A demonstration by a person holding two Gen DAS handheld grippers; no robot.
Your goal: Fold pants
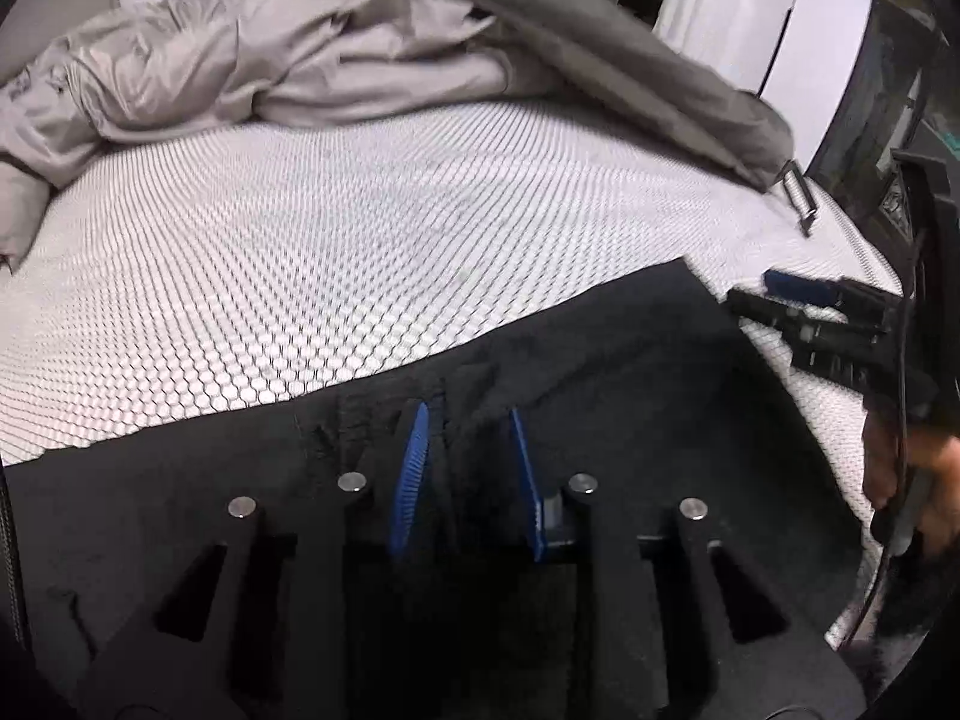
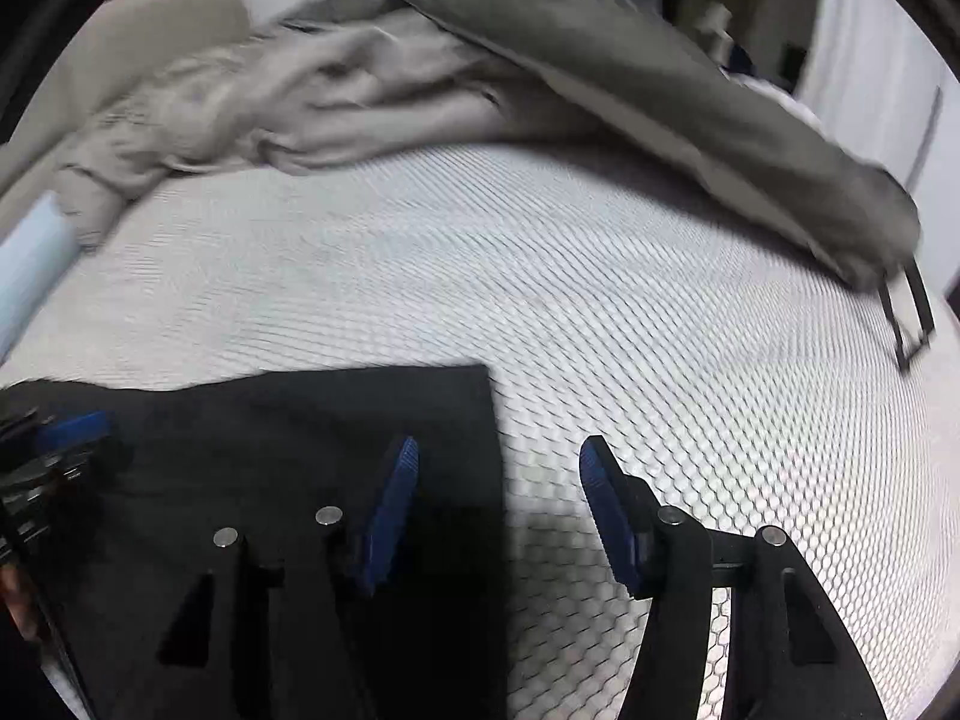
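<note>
Black pants (image 1: 600,348) lie flat on the white honeycomb-patterned surface (image 1: 360,228), in the near part of both views (image 2: 300,432). My left gripper (image 1: 468,420) is over the pants with its blue pads apart and a ridge of black cloth between them; no clamping shows. My right gripper (image 2: 498,462) is open and straddles the pants' right edge: one finger (image 2: 390,510) over the cloth, the other (image 2: 606,504) over the bare surface. The right gripper also shows in the left wrist view (image 1: 780,294), and the left gripper shows at the left edge of the right wrist view (image 2: 54,450).
A heap of light grey garments (image 1: 270,66) lies at the back left. A darker grey garment (image 1: 630,72) with a metal buckle (image 1: 798,198) stretches to the back right. A pale blue roll (image 2: 30,264) is at the left edge. White furniture (image 1: 780,18) stands behind.
</note>
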